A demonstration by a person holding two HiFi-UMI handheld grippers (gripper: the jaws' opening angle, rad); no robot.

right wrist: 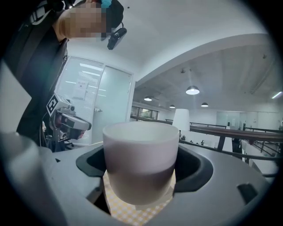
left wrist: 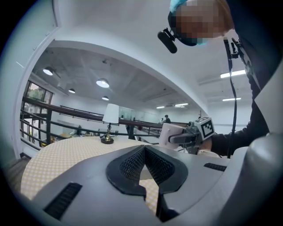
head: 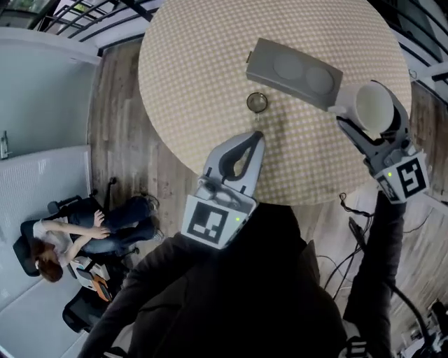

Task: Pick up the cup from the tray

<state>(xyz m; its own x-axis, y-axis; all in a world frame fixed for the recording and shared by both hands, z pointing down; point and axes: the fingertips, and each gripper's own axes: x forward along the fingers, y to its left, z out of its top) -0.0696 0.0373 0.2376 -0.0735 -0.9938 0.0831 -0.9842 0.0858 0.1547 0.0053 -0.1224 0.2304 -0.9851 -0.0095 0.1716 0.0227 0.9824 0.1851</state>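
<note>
My right gripper [head: 371, 106] is shut on a white cup [head: 374, 107], held up off the right end of the grey tray [head: 262, 61]. In the right gripper view the cup [right wrist: 140, 154] stands upright between the dark pads [right wrist: 194, 167] and fills the middle of the picture. Both round hollows of the tray show empty. My left gripper [head: 256, 135] hovers over the near part of the round table [head: 196, 84], shut with nothing in it. From the left gripper view its pads [left wrist: 132, 164] meet at the tips, and the cup [left wrist: 171, 133] shows beyond them.
A small table lamp [head: 257, 103] stands between the tray and my left gripper; it also shows as a lamp [left wrist: 109, 120] in the left gripper view. A seated person [head: 77, 238] is on the floor at lower left. Cables [head: 353, 234] lie at the right. Railings [head: 77, 14] run behind the table.
</note>
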